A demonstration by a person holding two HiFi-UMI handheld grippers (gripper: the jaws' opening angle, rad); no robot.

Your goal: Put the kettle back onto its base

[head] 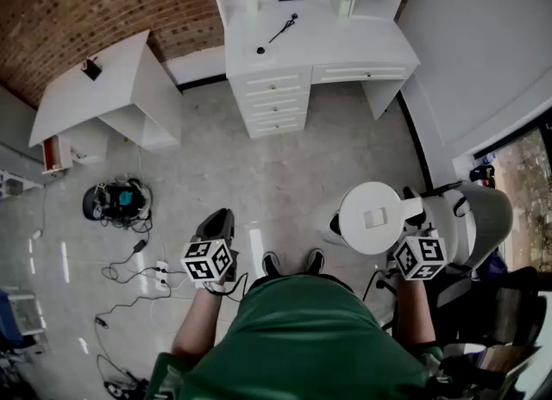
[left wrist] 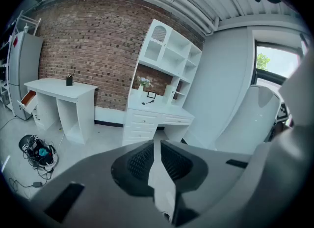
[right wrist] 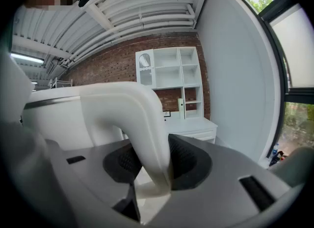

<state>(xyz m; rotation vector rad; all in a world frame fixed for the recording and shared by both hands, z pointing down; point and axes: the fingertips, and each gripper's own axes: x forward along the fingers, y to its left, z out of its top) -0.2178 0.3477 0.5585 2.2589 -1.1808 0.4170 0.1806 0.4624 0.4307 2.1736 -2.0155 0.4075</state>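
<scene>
A white kettle (head: 373, 217) hangs above the floor at my right, its round lid facing up. My right gripper (head: 412, 222) is shut on the kettle's curved white handle (right wrist: 135, 114), which fills the space between the dark pads (right wrist: 185, 160); the kettle's body (right wrist: 54, 119) looms at the left of the right gripper view. My left gripper (head: 220, 217) is held out over the floor, shut with nothing in it (left wrist: 154, 146). A small dark round thing (head: 260, 50) lies on the white desk (head: 345, 40) far ahead; I cannot tell whether it is the base.
A second white desk (head: 103, 88) stands at the left by the brick wall. Cables and a power strip (head: 142, 269) and a black device (head: 116, 202) lie on the floor at the left. A grey chair (head: 479, 217) stands close at my right.
</scene>
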